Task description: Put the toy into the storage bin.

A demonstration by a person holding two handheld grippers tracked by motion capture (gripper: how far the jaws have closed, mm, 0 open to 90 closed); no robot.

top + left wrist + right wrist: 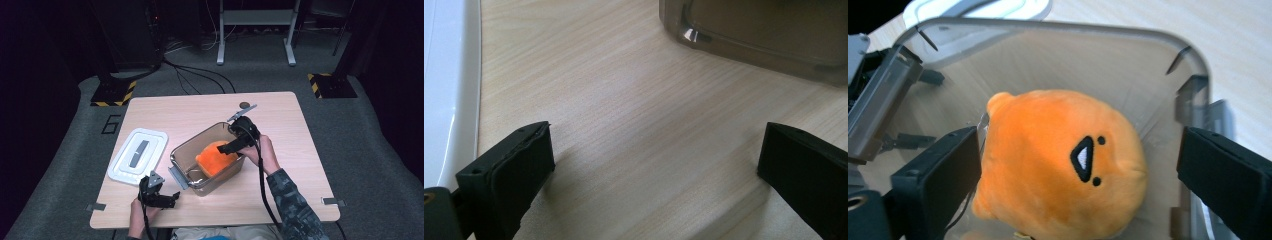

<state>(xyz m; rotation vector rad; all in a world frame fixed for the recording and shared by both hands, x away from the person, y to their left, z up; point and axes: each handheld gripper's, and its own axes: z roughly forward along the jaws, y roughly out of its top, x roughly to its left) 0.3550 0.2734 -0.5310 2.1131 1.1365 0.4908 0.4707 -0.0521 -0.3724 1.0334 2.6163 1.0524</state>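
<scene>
Seen from the high view: clear container [207, 159] at mid-table, orange plush toy [216, 156] lying inside it, white lid [138, 155] flat on the wooden table [200, 110] just left of it. Right gripper [231, 148] poised over the container's right rim, jaws spread wide, nothing pinched. Up close in the right gripper view: toy [1058, 162] between the jaws but unpressed, stitched face upward, container wall [1193, 85] close around. Left gripper [170, 198] low near the front table edge, jaws spread over bare wood. From the left gripper view: lid edge [446, 85] beside one jaw, container corner [694, 35] ahead, open room between.
</scene>
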